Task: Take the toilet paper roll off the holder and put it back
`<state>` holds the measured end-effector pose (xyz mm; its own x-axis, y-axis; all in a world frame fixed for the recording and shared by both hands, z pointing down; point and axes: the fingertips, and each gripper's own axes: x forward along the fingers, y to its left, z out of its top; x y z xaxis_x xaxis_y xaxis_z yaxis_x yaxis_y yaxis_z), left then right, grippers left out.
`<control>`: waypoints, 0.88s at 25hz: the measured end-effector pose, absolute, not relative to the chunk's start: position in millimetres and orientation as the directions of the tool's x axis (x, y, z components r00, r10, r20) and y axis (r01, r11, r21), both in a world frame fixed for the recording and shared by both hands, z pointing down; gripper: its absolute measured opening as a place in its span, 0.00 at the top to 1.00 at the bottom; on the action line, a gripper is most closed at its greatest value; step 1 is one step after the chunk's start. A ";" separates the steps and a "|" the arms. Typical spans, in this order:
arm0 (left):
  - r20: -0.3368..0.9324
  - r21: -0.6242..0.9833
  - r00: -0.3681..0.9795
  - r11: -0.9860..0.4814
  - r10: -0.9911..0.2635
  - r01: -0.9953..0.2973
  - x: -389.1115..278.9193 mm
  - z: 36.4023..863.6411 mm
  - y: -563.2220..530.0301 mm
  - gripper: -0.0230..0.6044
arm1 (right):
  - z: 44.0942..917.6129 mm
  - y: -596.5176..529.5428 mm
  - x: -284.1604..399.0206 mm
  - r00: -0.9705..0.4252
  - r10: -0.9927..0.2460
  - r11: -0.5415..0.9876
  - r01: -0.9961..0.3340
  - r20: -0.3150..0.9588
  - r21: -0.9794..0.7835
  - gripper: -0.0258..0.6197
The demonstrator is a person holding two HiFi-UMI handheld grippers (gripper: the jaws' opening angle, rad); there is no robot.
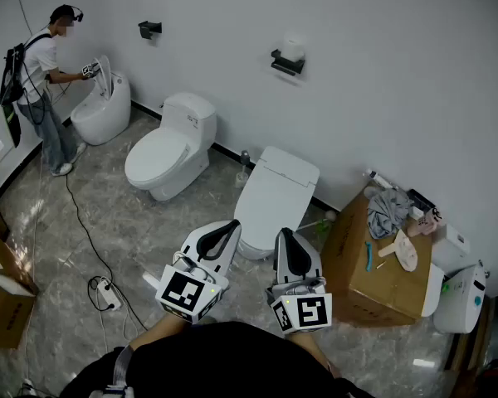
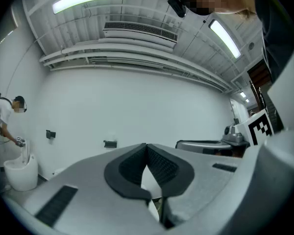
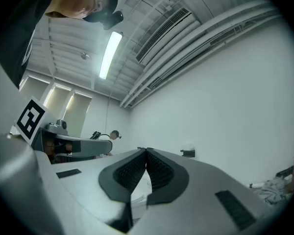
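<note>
The white toilet paper roll (image 1: 293, 50) sits on a black holder (image 1: 287, 63) fixed to the far wall, above the middle toilet (image 1: 275, 191). Both grippers hang low and near me, far short of the wall. My left gripper (image 1: 231, 225) is shut with nothing in it, and my right gripper (image 1: 283, 234) is shut and empty too. In the left gripper view the jaws (image 2: 146, 145) meet tip to tip, with the holder (image 2: 110, 143) small beyond them. The right gripper view shows closed jaws (image 3: 146, 150) and the roll (image 3: 188, 147) far off on the wall.
Two more toilets (image 1: 166, 152) (image 1: 102, 106) stand to the left, with a person (image 1: 43, 81) at the farthest. An empty second holder (image 1: 149, 29) is on the wall. A cardboard box (image 1: 373, 264) with a cloth stands right. A power strip and cable (image 1: 106, 293) lie on the floor.
</note>
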<state>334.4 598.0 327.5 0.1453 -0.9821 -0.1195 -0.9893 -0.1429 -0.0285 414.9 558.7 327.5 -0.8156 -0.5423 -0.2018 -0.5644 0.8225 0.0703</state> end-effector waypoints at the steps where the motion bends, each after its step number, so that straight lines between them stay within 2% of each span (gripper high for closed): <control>1: -0.120 -0.031 0.146 -0.143 -0.982 -0.989 334.5 327.1 595.6 0.95 | 326.9 556.3 414.7 -0.814 -0.544 0.822 -0.566 -0.203 0.070 0.92; 16: -0.118 -0.038 0.181 -0.177 -0.976 -0.983 307.1 327.5 580.7 0.95 | 323.1 540.3 389.3 -0.789 -0.566 0.811 -0.585 -0.239 0.016 0.92; 22: -0.108 -0.034 0.188 -0.186 -0.976 -0.982 293.0 336.7 579.4 0.95 | 339.8 540.7 379.0 -0.780 -0.588 0.800 -0.601 -0.213 -0.008 0.92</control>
<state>293.0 579.4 336.7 0.1884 -0.9762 -0.1078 -0.9820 -0.1858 -0.0336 379.0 540.7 339.8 -0.7802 -0.5881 -0.2132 -0.6006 0.7995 -0.0076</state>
